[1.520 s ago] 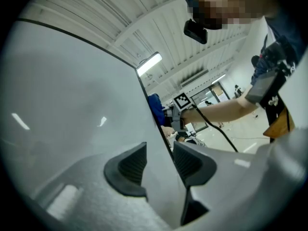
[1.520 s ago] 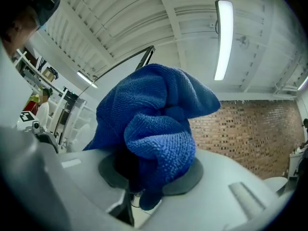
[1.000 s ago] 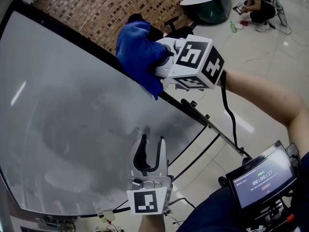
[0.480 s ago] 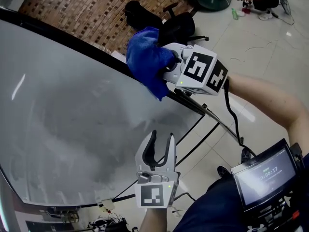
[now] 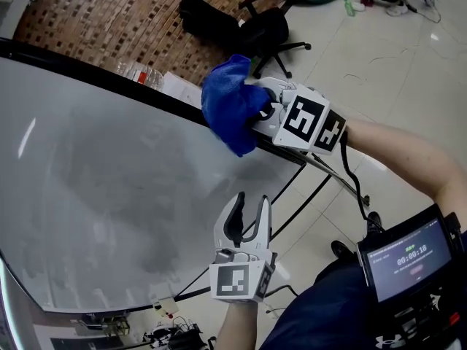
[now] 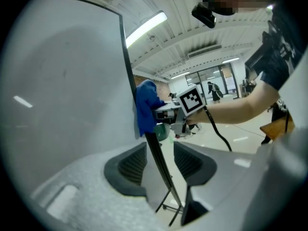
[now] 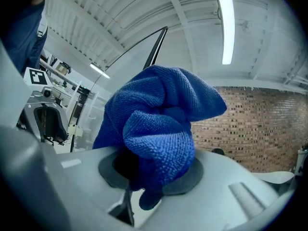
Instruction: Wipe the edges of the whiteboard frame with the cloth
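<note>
A: Checking your right gripper (image 5: 261, 112): the jaws are clamped on the blue cloth (image 5: 230, 100), which bunches out ahead of the pads.

B: Where's the cloth sitting?

A: It's pressed against the black frame (image 6: 129, 76) at the whiteboard's (image 5: 109, 166) edge. It overlaps the board face a little and wraps over the frame. In the head view it's near the corner where the stand's bars start.

B: And the left?

A: Your left gripper (image 5: 250, 204) has its jaws apart. A black bar runs between them with a gap on each side, so the pads aren't pressing on anything. I can't tell whether that bar is frame or stand. The gripper is further along the board's edge, well apart from the cloth.

B: Anything else around?

A: There's an office chair (image 5: 266, 31) on the floor past the board, by the brick wall (image 7: 260, 129).
</note>
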`<state>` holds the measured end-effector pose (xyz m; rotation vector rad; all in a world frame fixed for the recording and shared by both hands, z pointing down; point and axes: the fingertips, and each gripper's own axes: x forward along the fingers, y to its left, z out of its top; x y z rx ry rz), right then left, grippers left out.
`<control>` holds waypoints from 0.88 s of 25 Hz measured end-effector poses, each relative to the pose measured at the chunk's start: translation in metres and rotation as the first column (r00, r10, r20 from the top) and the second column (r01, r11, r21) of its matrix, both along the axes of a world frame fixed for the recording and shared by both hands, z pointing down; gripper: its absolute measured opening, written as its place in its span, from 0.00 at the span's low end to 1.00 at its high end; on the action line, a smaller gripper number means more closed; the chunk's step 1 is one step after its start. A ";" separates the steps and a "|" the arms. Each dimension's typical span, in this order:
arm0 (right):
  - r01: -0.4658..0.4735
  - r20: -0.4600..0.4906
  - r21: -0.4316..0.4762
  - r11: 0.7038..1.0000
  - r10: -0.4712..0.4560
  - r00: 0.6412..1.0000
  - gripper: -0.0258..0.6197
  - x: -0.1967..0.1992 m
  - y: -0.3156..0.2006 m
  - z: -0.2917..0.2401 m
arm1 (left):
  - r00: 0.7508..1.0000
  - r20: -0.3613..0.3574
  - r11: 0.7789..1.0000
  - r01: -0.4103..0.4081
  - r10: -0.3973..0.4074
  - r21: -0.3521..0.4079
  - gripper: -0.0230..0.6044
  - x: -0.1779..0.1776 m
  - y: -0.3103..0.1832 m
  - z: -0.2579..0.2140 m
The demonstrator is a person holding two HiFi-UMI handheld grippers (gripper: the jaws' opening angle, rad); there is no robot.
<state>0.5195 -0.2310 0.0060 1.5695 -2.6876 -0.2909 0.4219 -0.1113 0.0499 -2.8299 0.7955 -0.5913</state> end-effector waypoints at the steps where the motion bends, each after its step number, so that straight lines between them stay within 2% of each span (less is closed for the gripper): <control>1: 0.003 -0.002 -0.006 1.000 -0.003 1.000 0.21 0.001 0.001 0.005 | 1.000 0.004 1.000 0.001 -0.001 -0.003 0.32 0.003 0.001 0.002; 8: 0.002 -0.054 -0.045 0.999 -0.005 0.999 0.21 -0.003 0.004 0.041 | 1.000 0.022 0.999 -0.018 0.019 -0.028 0.32 0.011 0.008 0.010; 11: -0.003 -0.065 -0.034 0.999 0.001 0.998 0.21 -0.002 0.004 0.047 | 0.999 0.046 0.999 -0.011 0.013 -0.051 0.32 0.013 0.010 0.015; 18: -0.074 -0.177 -0.015 0.997 0.070 0.982 0.21 0.011 0.005 0.048 | 0.998 0.056 0.998 -0.021 0.025 -0.057 0.32 0.011 0.009 0.024; 22: -0.069 -0.092 -0.035 0.997 0.065 0.994 0.21 0.019 0.005 0.056 | 0.998 0.065 0.997 -0.017 0.022 -0.069 0.32 0.008 0.007 0.028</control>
